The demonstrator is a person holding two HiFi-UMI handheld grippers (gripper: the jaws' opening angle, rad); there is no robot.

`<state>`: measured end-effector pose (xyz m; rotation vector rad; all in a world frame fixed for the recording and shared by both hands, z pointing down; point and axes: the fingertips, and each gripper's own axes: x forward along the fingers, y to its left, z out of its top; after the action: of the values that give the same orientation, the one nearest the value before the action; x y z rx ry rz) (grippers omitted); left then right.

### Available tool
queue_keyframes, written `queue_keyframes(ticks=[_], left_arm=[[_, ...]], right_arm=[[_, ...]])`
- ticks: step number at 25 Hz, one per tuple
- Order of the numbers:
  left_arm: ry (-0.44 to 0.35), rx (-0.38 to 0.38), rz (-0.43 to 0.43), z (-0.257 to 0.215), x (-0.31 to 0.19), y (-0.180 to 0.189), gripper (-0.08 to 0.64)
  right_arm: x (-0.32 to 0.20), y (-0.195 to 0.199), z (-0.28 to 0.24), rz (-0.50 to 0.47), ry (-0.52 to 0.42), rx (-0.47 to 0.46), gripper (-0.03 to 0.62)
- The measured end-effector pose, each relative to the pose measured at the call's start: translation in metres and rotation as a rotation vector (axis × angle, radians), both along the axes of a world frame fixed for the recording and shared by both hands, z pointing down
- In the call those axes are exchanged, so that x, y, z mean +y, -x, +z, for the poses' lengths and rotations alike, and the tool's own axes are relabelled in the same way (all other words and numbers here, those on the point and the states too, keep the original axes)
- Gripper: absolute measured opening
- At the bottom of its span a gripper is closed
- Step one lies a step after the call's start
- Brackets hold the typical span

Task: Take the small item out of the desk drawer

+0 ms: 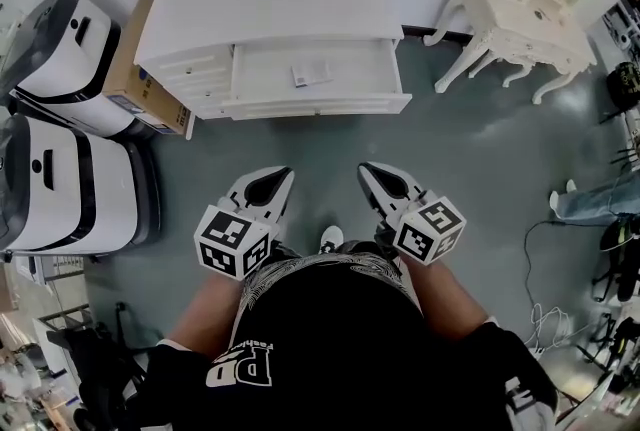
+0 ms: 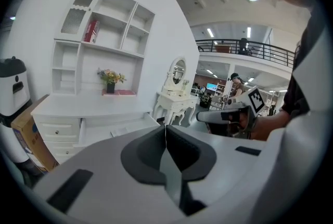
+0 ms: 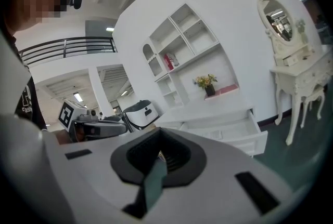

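The desk drawer [image 1: 320, 105] is a wide, shallow white one that stands pulled well out from the front of the white desk [image 1: 260, 14]. Its inside is open to the room, and its moulded front panel is the part farthest from the desk. The small item [image 1: 311, 72] lies flat on the drawer's floor, a pale, card-like rectangle with some dark print too small to read. It sits about midway between the drawer's left and right walls, a little askew to them, apart from every wall and somewhat nearer the front panel.
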<state>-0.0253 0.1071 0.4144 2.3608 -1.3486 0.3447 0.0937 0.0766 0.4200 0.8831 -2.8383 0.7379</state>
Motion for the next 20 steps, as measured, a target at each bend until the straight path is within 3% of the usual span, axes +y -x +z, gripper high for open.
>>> queue_keyframes(ticks=[10, 20], left_arm=[[0.012, -0.035, -0.022, 0.000, -0.021, 0.002, 0.015], [-0.014, -0.021, -0.006, 0.005, -0.063, 0.013, 0.015]], right_arm=[[-0.023, -0.003, 0.007, -0.014, 0.019, -0.013, 0.009], [-0.052, 0.006, 0.017, 0.004, 0.027, 0.010, 0.009]])
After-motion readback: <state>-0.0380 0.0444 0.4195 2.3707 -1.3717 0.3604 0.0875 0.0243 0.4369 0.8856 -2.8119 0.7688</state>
